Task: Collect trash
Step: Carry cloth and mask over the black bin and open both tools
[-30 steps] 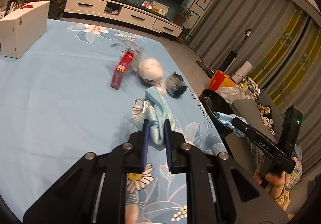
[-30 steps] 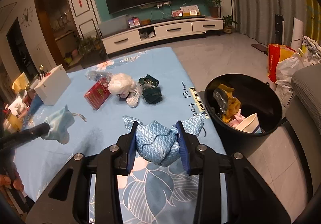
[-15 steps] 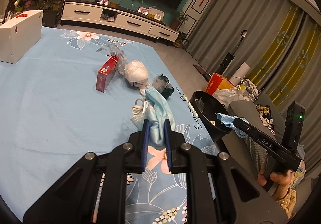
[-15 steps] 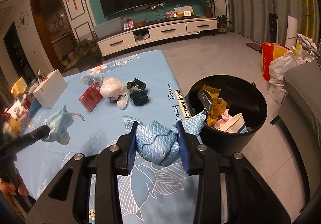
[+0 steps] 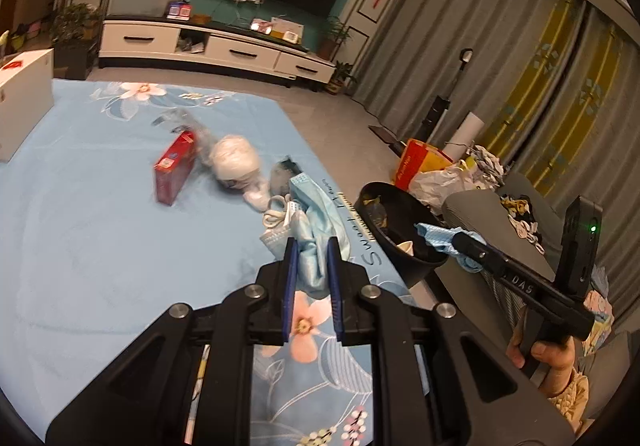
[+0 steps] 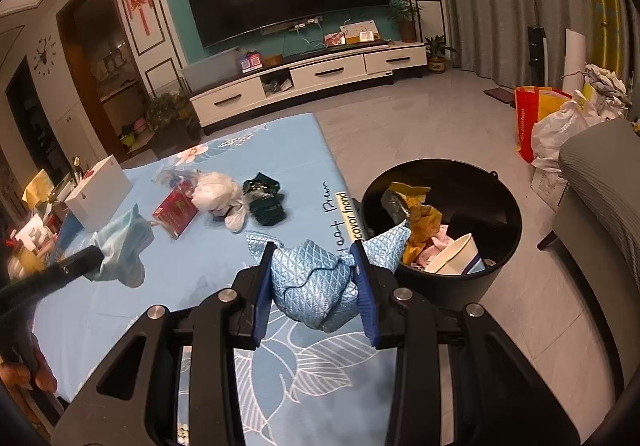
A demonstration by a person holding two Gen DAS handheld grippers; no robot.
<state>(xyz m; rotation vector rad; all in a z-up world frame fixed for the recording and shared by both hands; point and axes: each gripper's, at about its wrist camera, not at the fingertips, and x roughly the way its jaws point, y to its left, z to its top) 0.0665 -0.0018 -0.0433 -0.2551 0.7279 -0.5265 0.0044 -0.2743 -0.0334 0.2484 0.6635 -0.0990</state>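
My left gripper (image 5: 311, 246) is shut on a light blue face mask (image 5: 316, 218), held above the blue floral sheet (image 5: 80, 238). My right gripper (image 6: 316, 258) is shut on a crumpled blue patterned cloth (image 6: 316, 286), just left of the black trash bin (image 6: 460, 286). The bin holds yellow wrappers and a paper cup (image 6: 452, 258). On the sheet lie a red box (image 6: 176, 208), a white plastic bag (image 6: 216, 190) and a dark green wad (image 6: 266, 198). In the left wrist view the right gripper (image 5: 460, 240) with its cloth hangs over the bin (image 5: 400, 230).
A white box (image 6: 100, 192) stands at the sheet's far left. A grey sofa (image 6: 600, 198) lies right of the bin, with bags (image 6: 560, 122) behind it. A TV cabinet (image 6: 304, 80) runs along the far wall. A person's hand (image 5: 552, 358) grips the right tool.
Both grippers have risen and drifted toward the bin, each keeping its load. The bin sits nearer the middle of the right wrist view.
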